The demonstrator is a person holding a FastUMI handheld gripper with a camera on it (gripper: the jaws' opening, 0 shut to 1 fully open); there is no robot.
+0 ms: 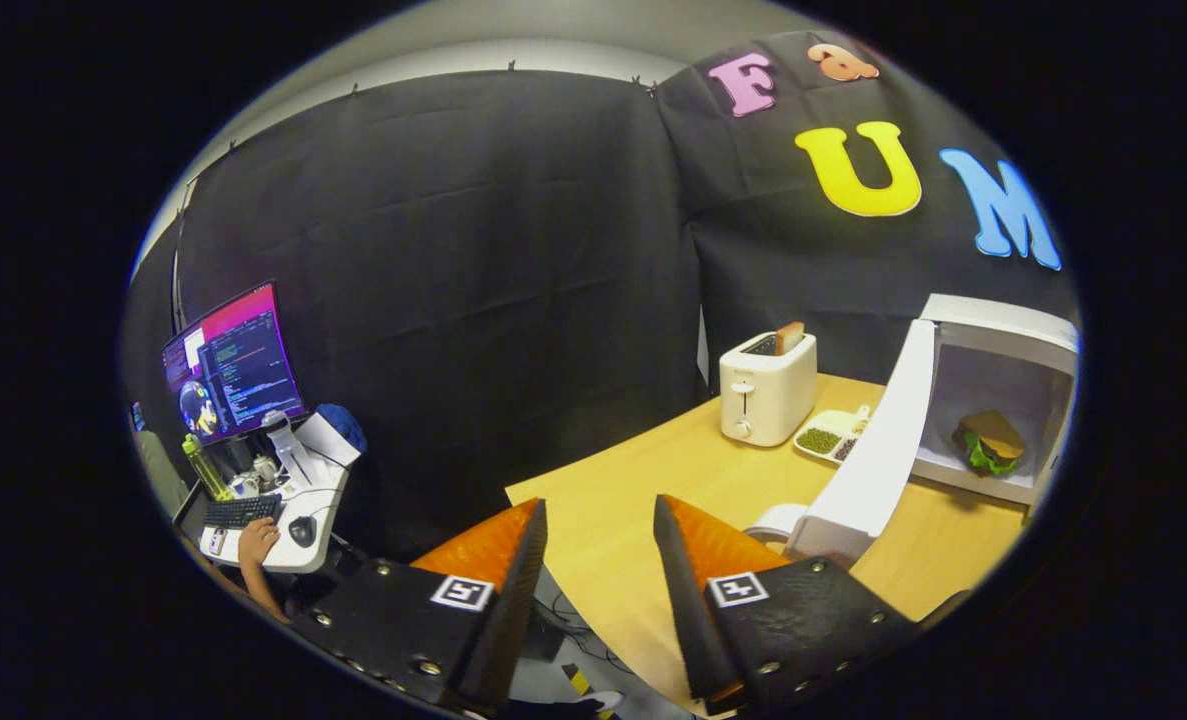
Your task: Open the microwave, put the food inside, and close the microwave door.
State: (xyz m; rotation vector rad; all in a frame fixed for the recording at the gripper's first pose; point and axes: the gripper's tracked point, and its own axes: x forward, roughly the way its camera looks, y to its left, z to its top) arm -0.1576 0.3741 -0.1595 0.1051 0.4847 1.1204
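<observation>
The white microwave [1003, 345] stands on the wooden table [643, 500], beyond and to the right of my fingers. Its door [878, 450] hangs wide open, swung out toward me. Inside on the microwave floor lies the food, a sandwich [990, 440] with brown bread and green lettuce. My gripper [601, 530] is open with nothing between its fingers, held over the table's near corner, left of the door's free edge. A white round object [773, 520] peeks out between the right finger and the door.
A white toaster [766, 388] with a slice of bread in it stands left of the microwave. A small divided tray [831, 437] lies between them. Far left, off the table, a desk [293, 520] carries a monitor, keyboard, mouse and a person's hand.
</observation>
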